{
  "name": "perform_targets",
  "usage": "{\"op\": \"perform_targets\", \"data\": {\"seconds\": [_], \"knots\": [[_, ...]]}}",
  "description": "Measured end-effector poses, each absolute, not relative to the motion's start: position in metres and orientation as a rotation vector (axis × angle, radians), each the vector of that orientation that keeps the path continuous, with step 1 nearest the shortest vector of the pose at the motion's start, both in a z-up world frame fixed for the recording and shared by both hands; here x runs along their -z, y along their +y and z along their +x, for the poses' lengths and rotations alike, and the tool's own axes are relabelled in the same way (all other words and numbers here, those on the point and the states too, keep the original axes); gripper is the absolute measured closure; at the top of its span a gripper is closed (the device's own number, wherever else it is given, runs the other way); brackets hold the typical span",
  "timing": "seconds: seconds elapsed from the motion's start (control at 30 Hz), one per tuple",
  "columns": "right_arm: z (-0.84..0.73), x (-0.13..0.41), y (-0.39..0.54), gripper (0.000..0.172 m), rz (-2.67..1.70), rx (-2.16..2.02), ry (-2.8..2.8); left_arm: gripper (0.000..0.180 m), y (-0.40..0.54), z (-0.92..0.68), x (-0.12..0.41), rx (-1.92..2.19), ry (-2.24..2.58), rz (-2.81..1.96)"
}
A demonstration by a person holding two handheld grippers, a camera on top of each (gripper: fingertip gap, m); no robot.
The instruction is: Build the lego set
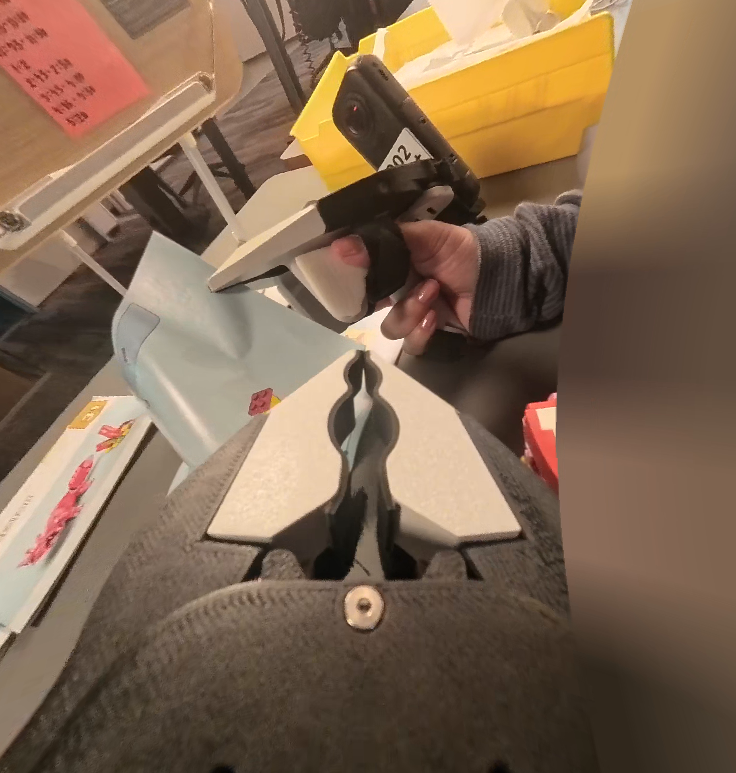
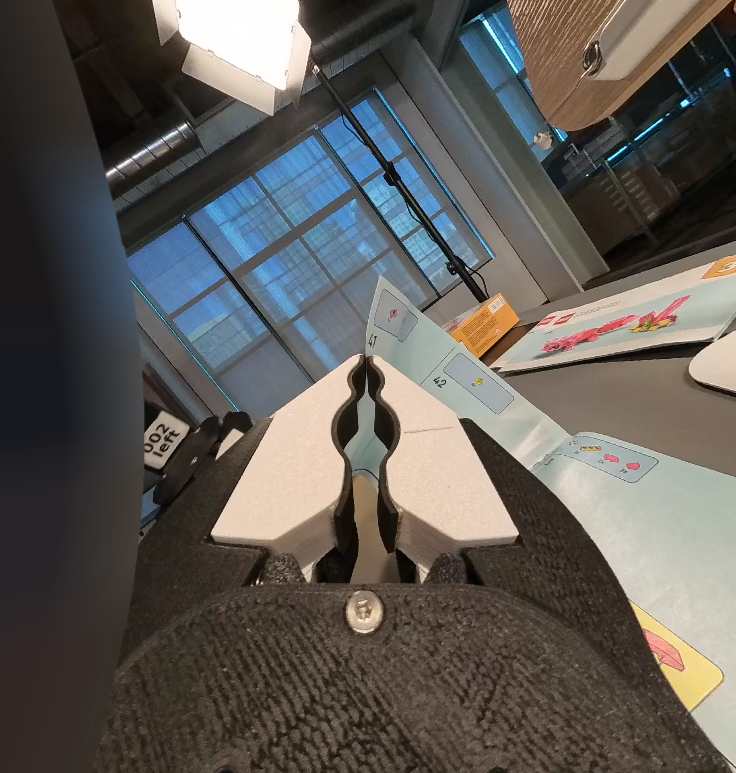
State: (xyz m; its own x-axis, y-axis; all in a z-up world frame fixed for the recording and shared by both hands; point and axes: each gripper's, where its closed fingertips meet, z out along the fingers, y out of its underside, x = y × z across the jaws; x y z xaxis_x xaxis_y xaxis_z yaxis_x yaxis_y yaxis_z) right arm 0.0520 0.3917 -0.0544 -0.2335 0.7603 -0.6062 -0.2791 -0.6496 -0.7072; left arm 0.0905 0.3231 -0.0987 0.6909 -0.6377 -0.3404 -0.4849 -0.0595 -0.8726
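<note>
Both grippers are pinching one pale blue instruction page (image 1: pixel 215 355): left gripper (image 1: pixel 362 355) at centre frame, right gripper (image 2: pixel 365 359) likewise.

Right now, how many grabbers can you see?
2. The left gripper is nearest, shut on a corner of the light blue page; the right gripper, in a hand, pinches its far edge.
</note>
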Motion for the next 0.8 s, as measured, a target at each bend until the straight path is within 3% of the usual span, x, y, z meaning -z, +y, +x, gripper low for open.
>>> {"op": "perform_targets", "data": {"seconds": [0.13,0.47,0.8], "knots": [[0.052,0.054,0.392,0.172,-1.327,-1.931,-0.605,0.180,0.325,0.086,0.091,0.305,0.789,-1.720],[0.048,0.055,0.379,0.142,-1.340,-2.034,-0.685,0.180,0.328,0.058,0.063,0.505,0.509,-1.596],[0.041,0.059,0.334,0.147,-1.389,-2.360,-0.895,0.180,0.328,0.061,0.061,0.610,0.464,-1.564]]}}
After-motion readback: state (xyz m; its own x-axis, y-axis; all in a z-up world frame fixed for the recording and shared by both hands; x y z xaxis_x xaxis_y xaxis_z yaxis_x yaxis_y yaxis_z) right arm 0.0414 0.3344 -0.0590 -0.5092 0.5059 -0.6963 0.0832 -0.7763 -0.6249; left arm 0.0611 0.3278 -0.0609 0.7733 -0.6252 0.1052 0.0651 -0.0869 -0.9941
